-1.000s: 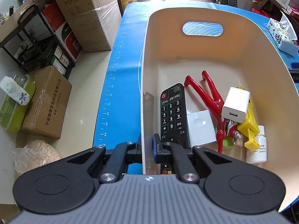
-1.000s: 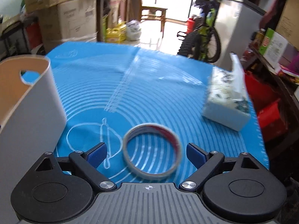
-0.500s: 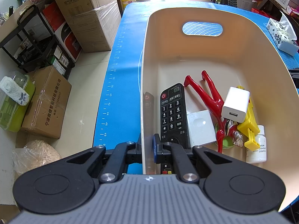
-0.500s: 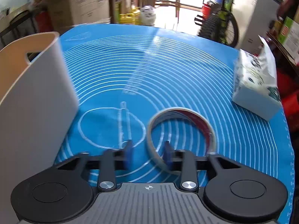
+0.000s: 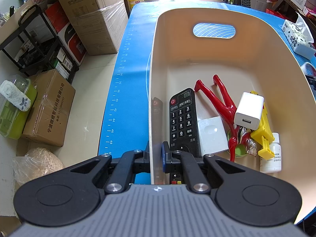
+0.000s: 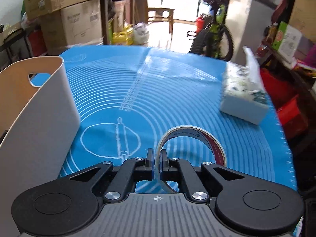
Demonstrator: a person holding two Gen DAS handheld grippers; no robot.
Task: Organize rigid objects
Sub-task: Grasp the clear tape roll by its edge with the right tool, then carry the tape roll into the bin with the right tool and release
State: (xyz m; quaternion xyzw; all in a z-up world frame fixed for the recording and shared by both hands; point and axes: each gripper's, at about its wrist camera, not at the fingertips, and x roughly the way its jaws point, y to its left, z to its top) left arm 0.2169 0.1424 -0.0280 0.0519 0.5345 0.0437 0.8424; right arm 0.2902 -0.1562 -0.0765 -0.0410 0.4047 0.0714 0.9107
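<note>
Left hand-held gripper clamps the bin wall at nine o'clock. At three o'clock, the right hand-held gripper pinches the tape roll by its band above the counter: light, stiff, probably slick, best held there.

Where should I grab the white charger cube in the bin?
Grip the white charger across its flat sides, coming from above. It lies on top of the red figure and yellow toy, so its sides are exposed inside the bin.
</note>
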